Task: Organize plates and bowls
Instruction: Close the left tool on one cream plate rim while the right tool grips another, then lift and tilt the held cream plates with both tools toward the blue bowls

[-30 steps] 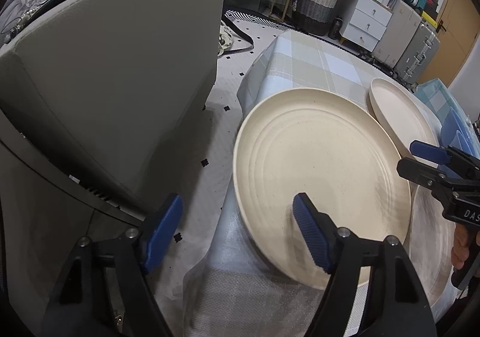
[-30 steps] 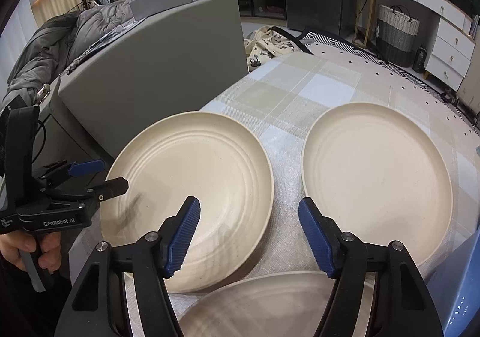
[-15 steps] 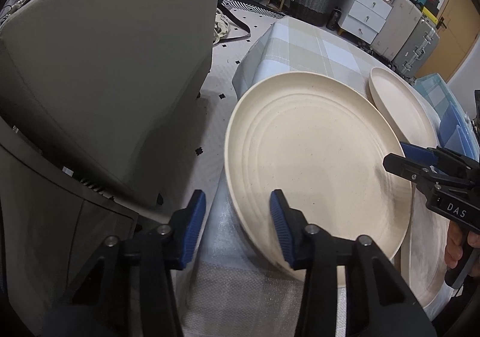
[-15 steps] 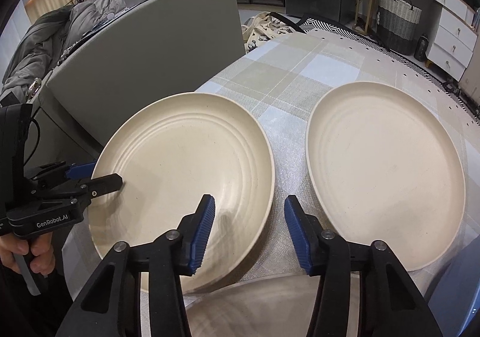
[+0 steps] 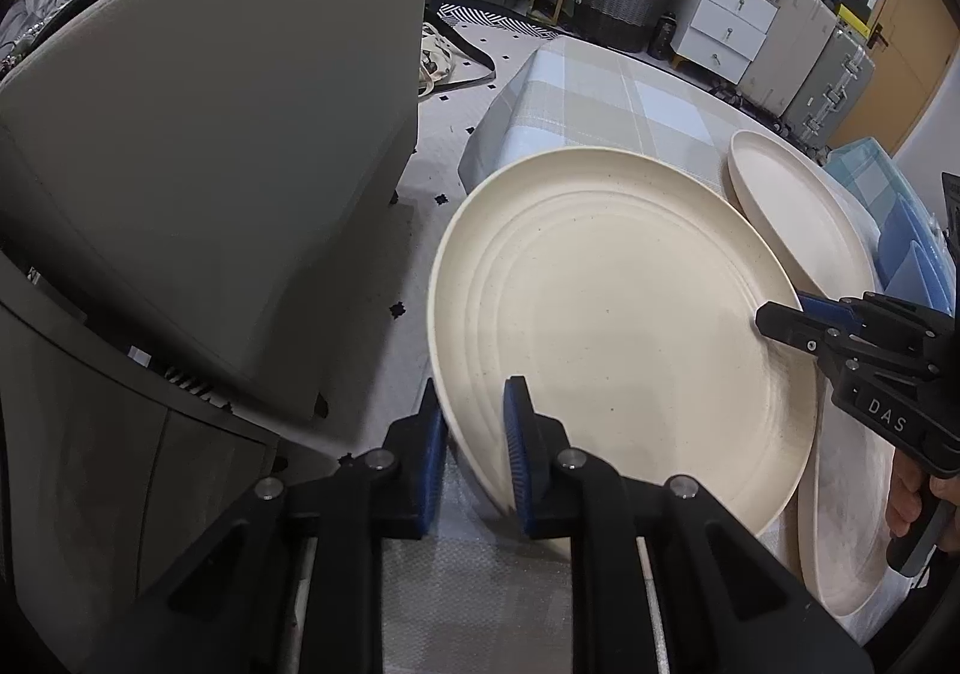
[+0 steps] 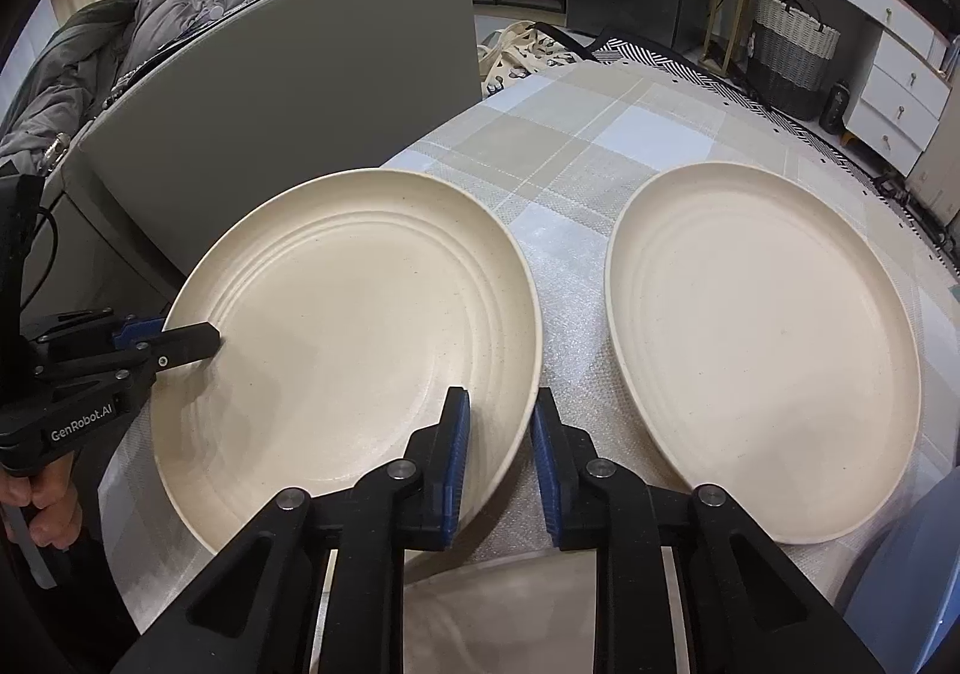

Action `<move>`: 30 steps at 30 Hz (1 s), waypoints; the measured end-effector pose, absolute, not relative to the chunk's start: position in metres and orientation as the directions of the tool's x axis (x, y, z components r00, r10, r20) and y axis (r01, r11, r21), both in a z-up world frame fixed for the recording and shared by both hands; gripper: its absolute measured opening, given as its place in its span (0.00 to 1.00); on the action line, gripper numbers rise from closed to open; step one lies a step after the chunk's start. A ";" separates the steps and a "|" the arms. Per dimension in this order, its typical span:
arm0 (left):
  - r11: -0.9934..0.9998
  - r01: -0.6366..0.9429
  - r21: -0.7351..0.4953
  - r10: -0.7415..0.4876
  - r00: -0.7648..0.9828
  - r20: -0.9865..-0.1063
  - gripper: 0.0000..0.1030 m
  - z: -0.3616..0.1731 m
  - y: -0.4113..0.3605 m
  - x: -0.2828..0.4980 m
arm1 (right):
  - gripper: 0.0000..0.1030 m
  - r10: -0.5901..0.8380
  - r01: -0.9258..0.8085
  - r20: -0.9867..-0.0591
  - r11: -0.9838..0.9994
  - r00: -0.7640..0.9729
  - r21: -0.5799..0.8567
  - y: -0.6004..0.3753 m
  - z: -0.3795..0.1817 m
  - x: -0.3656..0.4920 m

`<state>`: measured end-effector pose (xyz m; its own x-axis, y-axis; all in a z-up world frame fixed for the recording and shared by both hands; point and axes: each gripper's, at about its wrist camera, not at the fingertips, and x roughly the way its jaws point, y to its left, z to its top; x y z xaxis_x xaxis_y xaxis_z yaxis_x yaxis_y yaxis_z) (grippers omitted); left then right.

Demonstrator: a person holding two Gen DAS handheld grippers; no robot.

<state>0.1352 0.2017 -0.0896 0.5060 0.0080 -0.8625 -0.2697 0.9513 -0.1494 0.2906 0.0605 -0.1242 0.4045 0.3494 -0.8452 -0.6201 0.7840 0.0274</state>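
The ridged cream plate (image 6: 342, 350) lies face-up at the left edge of the checked tabletop (image 6: 600, 146), beside a second plate (image 6: 756, 350). The left gripper (image 5: 474, 452) and right gripper (image 6: 498, 452) have just closed their jaws onto its opposite rims.

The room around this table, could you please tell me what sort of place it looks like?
Probably a lived-in home: a checked tablecloth under cream plates, a woven basket beside white drawers, and suitcases along the wall.
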 end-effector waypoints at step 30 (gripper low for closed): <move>0.951 -0.271 -0.149 0.038 0.583 -0.812 0.16 -0.054 0.194 0.117 | 0.18 0.360 -0.619 -0.792 0.785 0.494 -0.030 0.048 -0.082 0.259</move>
<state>0.1171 0.1939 -0.0543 0.5827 0.0384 -0.8118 -0.2707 0.9510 -0.1493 0.2594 0.0476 -0.0817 0.4941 0.3596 -0.7915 -0.6193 0.7845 -0.0302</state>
